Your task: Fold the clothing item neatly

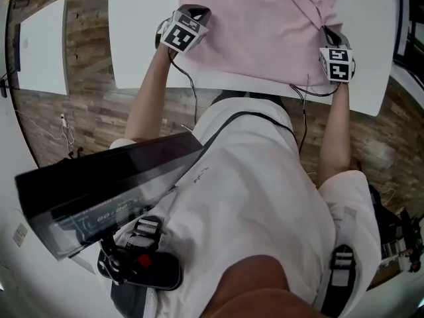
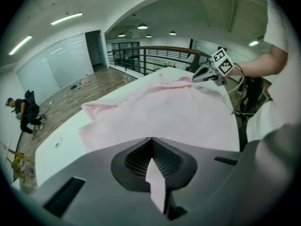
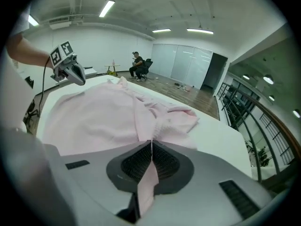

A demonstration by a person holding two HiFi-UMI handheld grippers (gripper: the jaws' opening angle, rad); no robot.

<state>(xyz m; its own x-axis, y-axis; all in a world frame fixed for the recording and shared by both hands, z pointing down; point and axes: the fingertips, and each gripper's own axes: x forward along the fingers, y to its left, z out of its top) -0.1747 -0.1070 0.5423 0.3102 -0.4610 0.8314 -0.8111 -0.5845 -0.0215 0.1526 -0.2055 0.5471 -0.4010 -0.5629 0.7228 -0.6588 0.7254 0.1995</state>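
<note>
I see the garment (image 1: 258, 25) on the table (image 1: 142, 38) as soft, matt pink cloth. The table is smooth white, possibly laminate. Beside the table, the floor (image 1: 86, 105) is grainy wood. Over the table, the left gripper (image 2: 151, 147) and right gripper (image 3: 151, 147) are matt grey plastic with mesh-textured pads (image 3: 135, 161).

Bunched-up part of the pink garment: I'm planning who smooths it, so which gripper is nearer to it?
Right. The right gripper pinches the garment's edge right beside the bunched-up part; the left gripper pinches the same edge at the flat opposite corner, across the cloth.
</note>
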